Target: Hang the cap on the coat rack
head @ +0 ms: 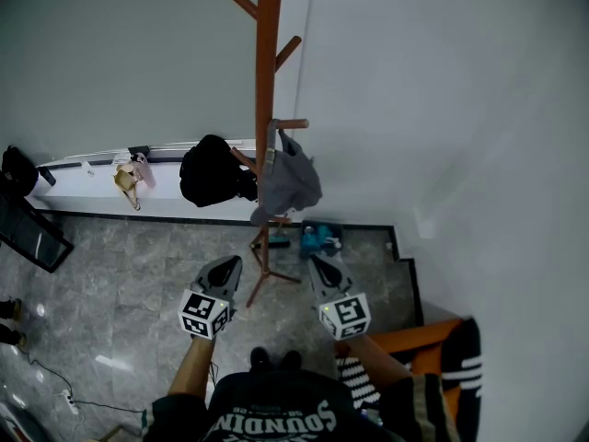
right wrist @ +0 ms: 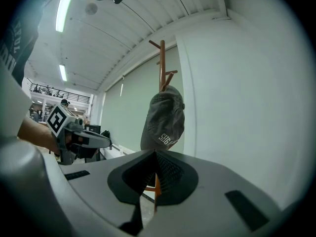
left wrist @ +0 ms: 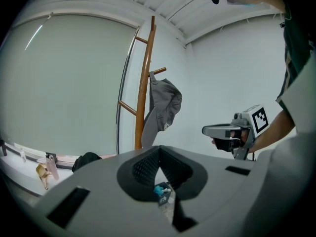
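Jaws pressed together on left gripper (head: 232, 264) and right gripper (head: 316, 264), cap (head: 291, 182) hanging on coat rack (head: 268, 63)

The top of the coat rack (head: 268, 81) runs past the head view's upper edge; the cap (head: 290, 182) hides part of its pole.

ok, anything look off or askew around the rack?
Nothing stands out. The grey cap hangs from a peg on the coat rack, which stands upright. The left gripper and right gripper are both shut and empty, clear of the rack.
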`<state>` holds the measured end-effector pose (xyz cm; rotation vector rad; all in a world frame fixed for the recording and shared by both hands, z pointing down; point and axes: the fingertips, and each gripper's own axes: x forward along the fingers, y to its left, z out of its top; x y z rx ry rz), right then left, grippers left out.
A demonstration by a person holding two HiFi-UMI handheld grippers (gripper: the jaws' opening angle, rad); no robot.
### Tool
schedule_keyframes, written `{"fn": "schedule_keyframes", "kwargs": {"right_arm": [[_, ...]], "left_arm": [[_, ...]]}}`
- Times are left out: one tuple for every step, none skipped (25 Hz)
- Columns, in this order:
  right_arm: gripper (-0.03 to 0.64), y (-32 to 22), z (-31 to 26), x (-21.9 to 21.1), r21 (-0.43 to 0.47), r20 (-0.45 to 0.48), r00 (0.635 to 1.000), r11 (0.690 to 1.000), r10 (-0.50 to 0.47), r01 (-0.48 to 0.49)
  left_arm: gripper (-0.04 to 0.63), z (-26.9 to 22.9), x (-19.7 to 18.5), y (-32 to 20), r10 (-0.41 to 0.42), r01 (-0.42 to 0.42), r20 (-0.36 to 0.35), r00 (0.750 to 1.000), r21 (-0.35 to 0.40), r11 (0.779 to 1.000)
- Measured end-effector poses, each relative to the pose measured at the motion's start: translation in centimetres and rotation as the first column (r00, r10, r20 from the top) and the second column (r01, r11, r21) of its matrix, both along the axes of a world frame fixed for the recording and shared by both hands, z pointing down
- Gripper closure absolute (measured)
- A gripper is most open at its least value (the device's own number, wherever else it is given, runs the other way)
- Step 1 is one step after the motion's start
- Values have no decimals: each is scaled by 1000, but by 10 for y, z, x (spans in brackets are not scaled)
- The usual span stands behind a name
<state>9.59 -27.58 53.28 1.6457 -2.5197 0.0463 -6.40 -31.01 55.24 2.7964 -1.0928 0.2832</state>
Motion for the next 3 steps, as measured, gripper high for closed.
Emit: {"fn": "schedule_keyframes", "kwargs": {"right_arm": [[620,-1,0,0,-1,-1,1000,1000,0,0],[620,-1,0,1,0,-1,1000,1000,1,-1],[620,-2,1,1,0,-2,1000,1000,2,-2]], "left_arm": [[595,0,0,-1,0,0,0,1000,0,1000],[595,0,0,-1,0,0,-1,1000,1,1000],[594,-1,1,-2,0,0,-1,1000,1,1000]]}}
